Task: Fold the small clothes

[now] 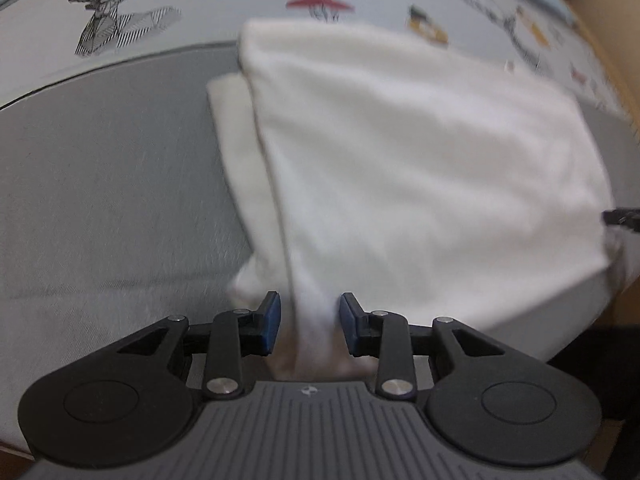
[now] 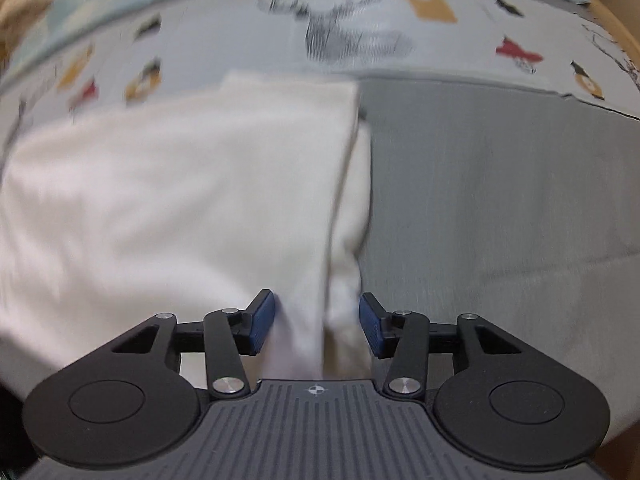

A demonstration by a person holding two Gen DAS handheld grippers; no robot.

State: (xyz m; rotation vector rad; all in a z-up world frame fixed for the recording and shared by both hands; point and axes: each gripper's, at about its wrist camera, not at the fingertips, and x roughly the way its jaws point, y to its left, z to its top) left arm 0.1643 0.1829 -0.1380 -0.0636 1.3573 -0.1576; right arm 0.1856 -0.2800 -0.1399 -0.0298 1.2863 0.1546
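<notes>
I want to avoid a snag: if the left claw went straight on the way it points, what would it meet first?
The white garment: its near corner already lies between the open pads of the left claw. Beyond it comes the grey sheet, though the blur hides the depth.

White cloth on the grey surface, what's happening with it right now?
A person is folding a white cloth on a grey surface, one handheld tool at each near corner. The left tool and right tool both stand open, cloth between their blue pads but not pinched. A narrower layer peeks out underneath.
</notes>
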